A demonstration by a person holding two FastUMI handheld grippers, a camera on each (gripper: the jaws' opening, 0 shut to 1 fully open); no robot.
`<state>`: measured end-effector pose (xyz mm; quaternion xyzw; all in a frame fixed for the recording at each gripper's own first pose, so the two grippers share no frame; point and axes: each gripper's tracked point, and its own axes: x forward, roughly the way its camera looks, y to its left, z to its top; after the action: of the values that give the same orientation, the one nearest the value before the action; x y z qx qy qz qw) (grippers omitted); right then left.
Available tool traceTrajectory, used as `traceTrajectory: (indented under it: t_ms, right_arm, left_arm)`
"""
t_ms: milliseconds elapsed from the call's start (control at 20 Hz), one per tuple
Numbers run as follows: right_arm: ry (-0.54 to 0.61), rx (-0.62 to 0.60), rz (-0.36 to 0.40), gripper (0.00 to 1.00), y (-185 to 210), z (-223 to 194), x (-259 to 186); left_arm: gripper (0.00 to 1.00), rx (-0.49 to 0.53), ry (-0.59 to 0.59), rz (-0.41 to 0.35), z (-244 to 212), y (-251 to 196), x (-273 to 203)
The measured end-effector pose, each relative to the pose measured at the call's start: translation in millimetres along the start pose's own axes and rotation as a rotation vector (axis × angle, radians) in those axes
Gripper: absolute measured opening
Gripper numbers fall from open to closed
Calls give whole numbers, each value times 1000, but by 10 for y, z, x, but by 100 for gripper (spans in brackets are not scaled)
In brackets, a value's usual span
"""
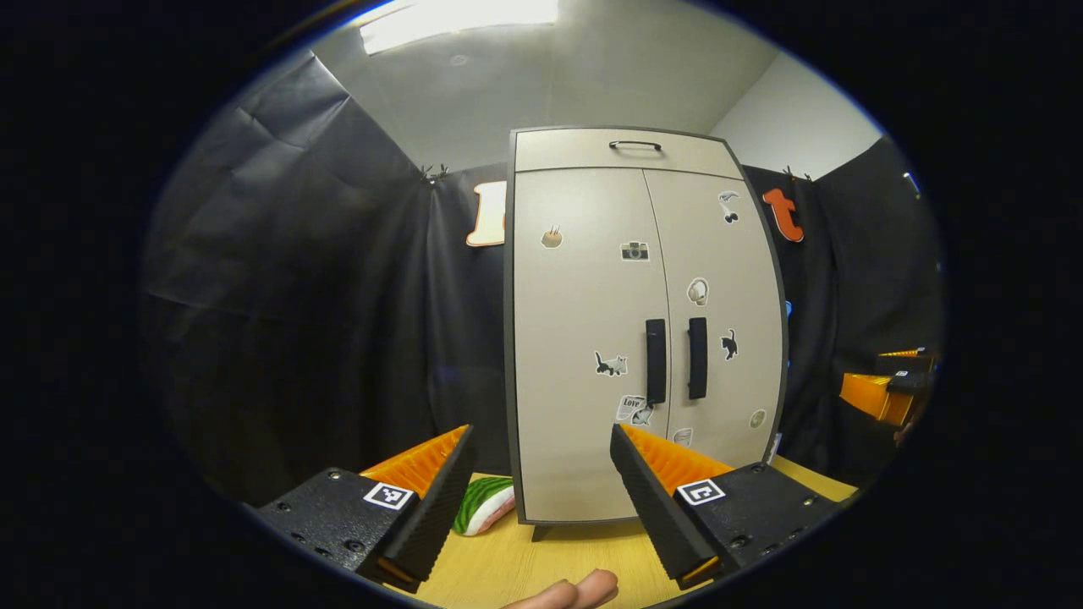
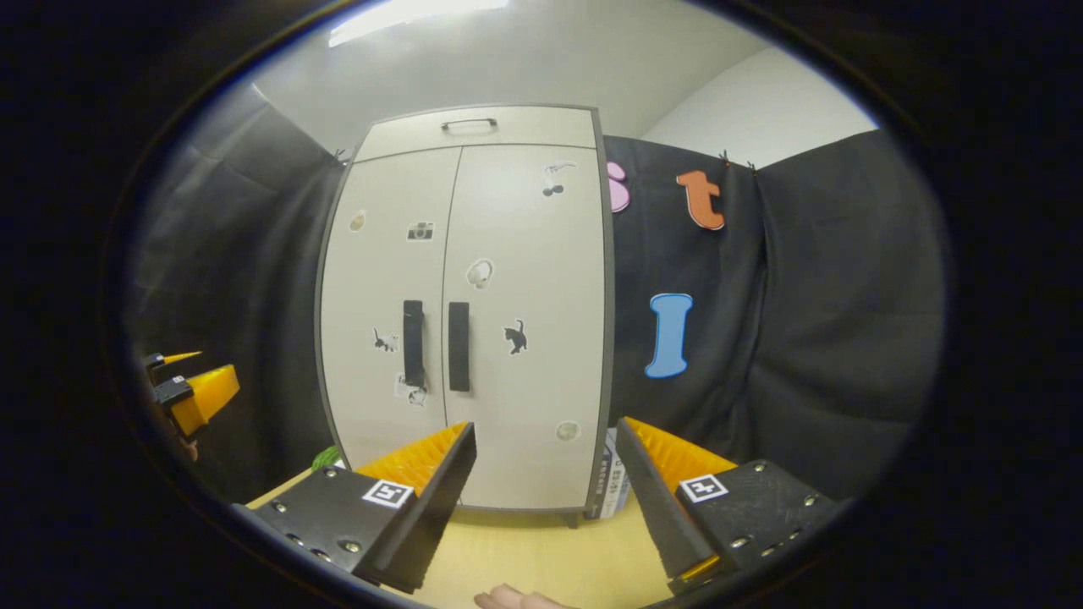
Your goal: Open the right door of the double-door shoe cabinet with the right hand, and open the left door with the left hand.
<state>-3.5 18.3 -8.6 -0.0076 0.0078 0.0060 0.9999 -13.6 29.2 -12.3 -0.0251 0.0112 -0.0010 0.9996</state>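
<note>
Cabinet point(image 1: 643, 321) stands ahead of both jaws, doors shut. Left gripper point(image 1: 541, 482) spread, empty; left handle point(image 1: 656, 361) sits up and right of its jaws. Right gripper point(image 2: 546, 482) spread; right handle point(image 2: 459, 347) up-left. I'd close squarely on right handle first, pulling along the hinge arc.

Left hand-held gripper point(image 1: 541, 461), right hand-held gripper point(image 2: 546, 457), ridged wedge fingers, screwed bodies, square coded markers

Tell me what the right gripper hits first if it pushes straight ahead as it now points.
Probably the right door of the shoe cabinet, low down and below its handle. The right gripper is open with free space ahead; depth is unclear.
</note>
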Motion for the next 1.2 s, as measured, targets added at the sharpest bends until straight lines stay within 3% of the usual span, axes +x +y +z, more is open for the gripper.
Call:
traceTrajectory:
  t_ms: [400, 1200]
  right_arm:
    - [11, -5, 23, 99, 210, -70, 315]
    - [-36, 27, 94, 95, 947, 244, 1792]
  left_arm:
    - [97, -31, -4, -15, -61, 111, 99]
    - [98, 1, -23, -103, -232, 87, 111]
